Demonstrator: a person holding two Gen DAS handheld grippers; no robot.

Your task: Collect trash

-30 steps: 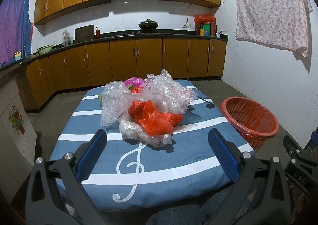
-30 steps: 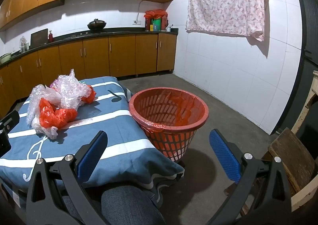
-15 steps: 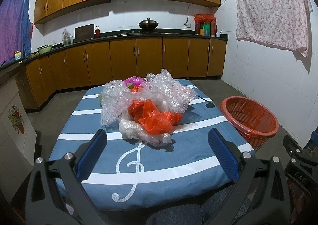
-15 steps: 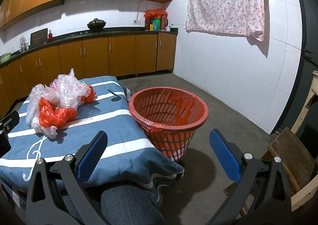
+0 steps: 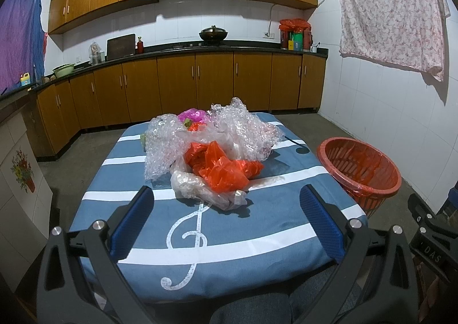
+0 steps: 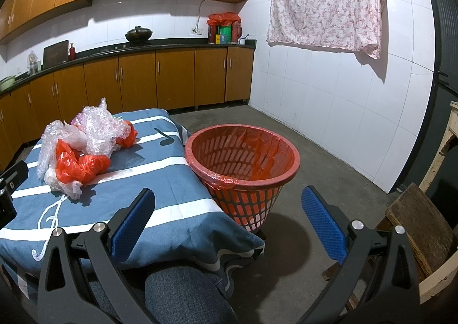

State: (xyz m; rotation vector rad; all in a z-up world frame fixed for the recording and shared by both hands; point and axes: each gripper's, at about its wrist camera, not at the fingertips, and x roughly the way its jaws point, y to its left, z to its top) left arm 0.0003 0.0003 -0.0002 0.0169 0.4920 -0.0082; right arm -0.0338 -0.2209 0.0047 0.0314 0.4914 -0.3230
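Both grippers, left gripper & right gripper, wide apart, empty. Plastic trash pile mid-table; basket by table's right edge. Risk: light film slips, snags, drops on floor.

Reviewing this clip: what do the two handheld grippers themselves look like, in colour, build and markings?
Both look alike: the left gripper and right gripper have matte black angular frames with silver round bolt heads, and two flat fingers faced with textured blue pads. The right gripper's black body, seen at the left view's edge, bears the letters "DAS". No cables show.
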